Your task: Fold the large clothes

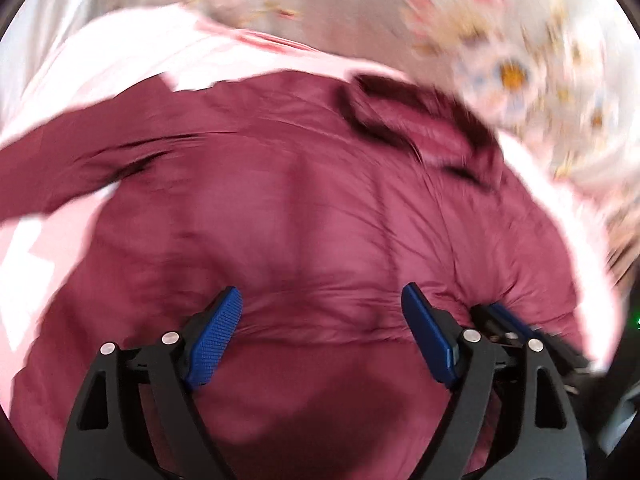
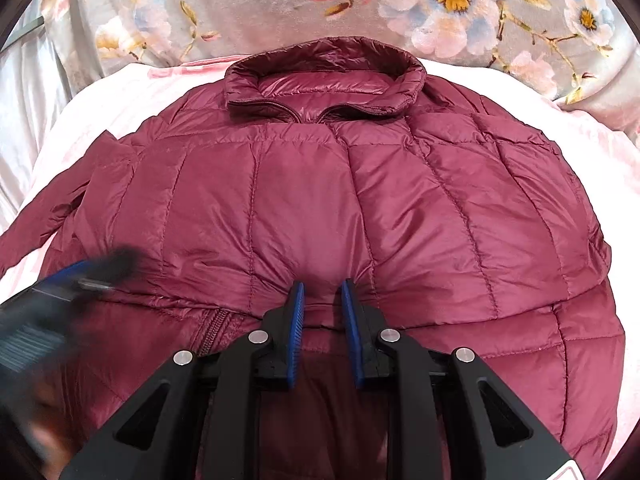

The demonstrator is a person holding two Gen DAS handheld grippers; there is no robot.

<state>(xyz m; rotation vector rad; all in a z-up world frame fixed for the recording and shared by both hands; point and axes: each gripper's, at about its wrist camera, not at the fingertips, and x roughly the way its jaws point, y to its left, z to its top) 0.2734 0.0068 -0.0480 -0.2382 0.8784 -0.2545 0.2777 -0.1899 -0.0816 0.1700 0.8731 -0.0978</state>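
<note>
- Two grippers on one garment: a maroon quilted puffer jacket (image 2: 320, 200) lies spread front-up, filling the centre of the right wrist view, stand-up collar (image 2: 324, 68) at top centre, zip running down the middle.
- Jacket sits on a pale pink sheet (image 2: 500, 88), w/ a grey floral blanket (image 2: 440, 8) across the top of frame.
- Right gripper (image 2: 322, 300), bottom centre: blue pads nearly together, pinching a ridge of the jacket's fabric near the hem – looks clamped on it.
- Left gripper (image 1: 320, 312), bottom centre of the left wrist view: jaws wide apart, nothing between the pads, hanging just over the jacket's lower panel. Same tool shows as a dark blur at the left edge of the right wrist view.
- Left wrist view is smeared, so contact w/ the cloth can't be told.
- Sleeve (image 2: 48, 208) trails off to the left edge, not tucked in.
- Risks, as I judge: slick puffy shell may slip from the narrow right pinch once lifted; left may catch only the top layer, so the fold drags crooked.
- One-sided lift w/ left still empty would skew the hem & bunch the filling; loose sleeve could get trapped in the fold.
</note>
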